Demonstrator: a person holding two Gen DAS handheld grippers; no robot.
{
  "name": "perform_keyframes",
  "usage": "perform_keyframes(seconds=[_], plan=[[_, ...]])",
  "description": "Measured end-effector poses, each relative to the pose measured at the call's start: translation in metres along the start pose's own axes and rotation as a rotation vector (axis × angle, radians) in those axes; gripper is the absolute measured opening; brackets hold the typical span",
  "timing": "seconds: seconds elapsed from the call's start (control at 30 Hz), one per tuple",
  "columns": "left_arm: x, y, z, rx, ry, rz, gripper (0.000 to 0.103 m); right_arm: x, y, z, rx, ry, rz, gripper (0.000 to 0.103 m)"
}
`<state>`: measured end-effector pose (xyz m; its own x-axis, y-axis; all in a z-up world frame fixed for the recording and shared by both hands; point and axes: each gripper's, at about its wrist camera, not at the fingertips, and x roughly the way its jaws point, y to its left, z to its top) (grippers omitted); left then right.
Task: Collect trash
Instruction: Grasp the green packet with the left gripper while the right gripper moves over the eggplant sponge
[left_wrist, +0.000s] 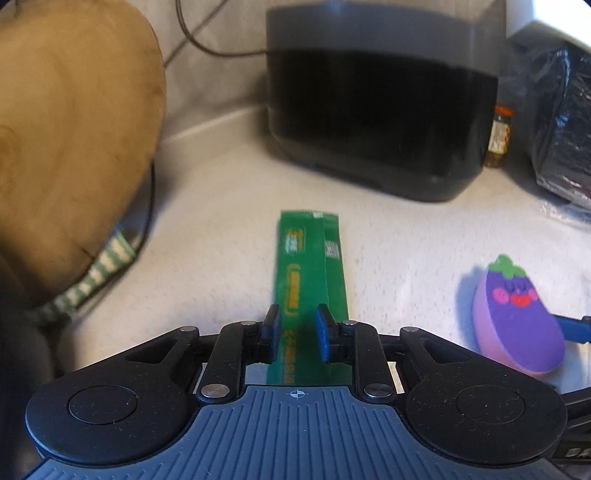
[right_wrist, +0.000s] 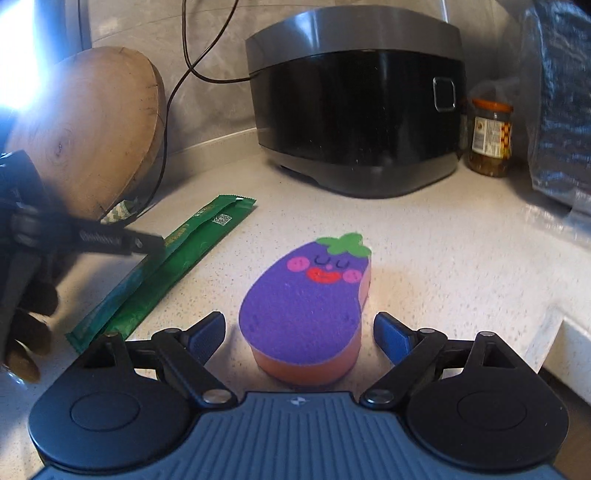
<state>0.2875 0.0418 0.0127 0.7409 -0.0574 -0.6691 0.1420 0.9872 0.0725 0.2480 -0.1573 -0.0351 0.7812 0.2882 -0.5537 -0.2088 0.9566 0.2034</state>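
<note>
Wrapper (left_wrist: 310, 273) long, flat, green, glossy, lies on speckled counter (left_wrist: 221, 221) before rice cooker (left_wrist: 380, 122). Left gripper (left_wrist: 297, 326) straddles near end, jaws narrowed, whether pads press unclear. Best pinch centred, lift straight. Right gripper (right_wrist: 299, 332) spread wide around eggplant sponge (right_wrist: 306, 306), not touching.
</note>
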Motion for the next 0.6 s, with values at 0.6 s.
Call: perform_keyframes(seconds=[0.6], plan=[[0.019, -0.019, -0.006, 0.084, 0.028, -0.014, 0.039, 0.005, -0.002, 0.004, -0.013, 0.014, 0.038, 0.088]])
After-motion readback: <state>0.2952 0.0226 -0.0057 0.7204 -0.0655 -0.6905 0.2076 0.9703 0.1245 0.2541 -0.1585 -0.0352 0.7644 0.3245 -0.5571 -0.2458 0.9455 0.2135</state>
